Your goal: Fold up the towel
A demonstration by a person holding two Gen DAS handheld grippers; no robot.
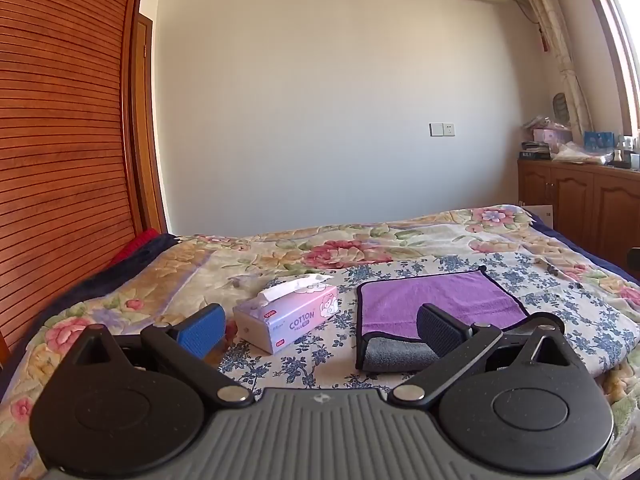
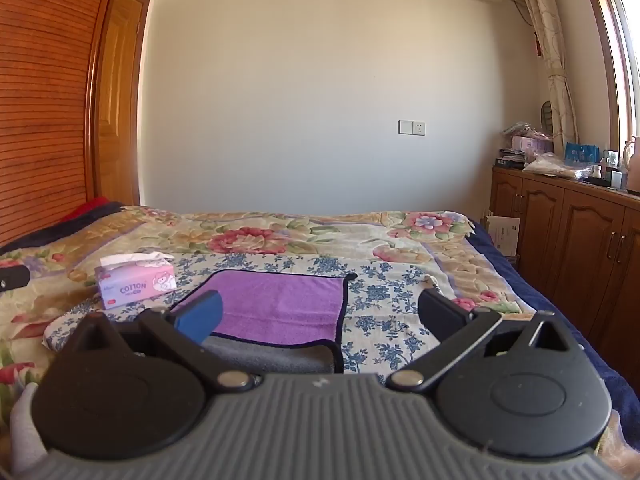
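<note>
Towel [image 2: 276, 304] lies flat on the bed [image 2: 400, 236]. Your left gripper [image 1: 320, 328] and right gripper [image 2: 320, 318] gape wide, empty. Pinching bedsheet too could drag it.

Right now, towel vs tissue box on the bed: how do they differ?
The towel lies flat, purple on top with a dark trimmed edge and a grey underside showing at its near edge; the tissue box is a raised pink and lilac block printed COTTON. The towel covers more of the bed than the tissue box. A white tissue sticks out of the tissue box; nothing lies on the towel. Both rest on the blue-flowered cloth, apart.
</note>
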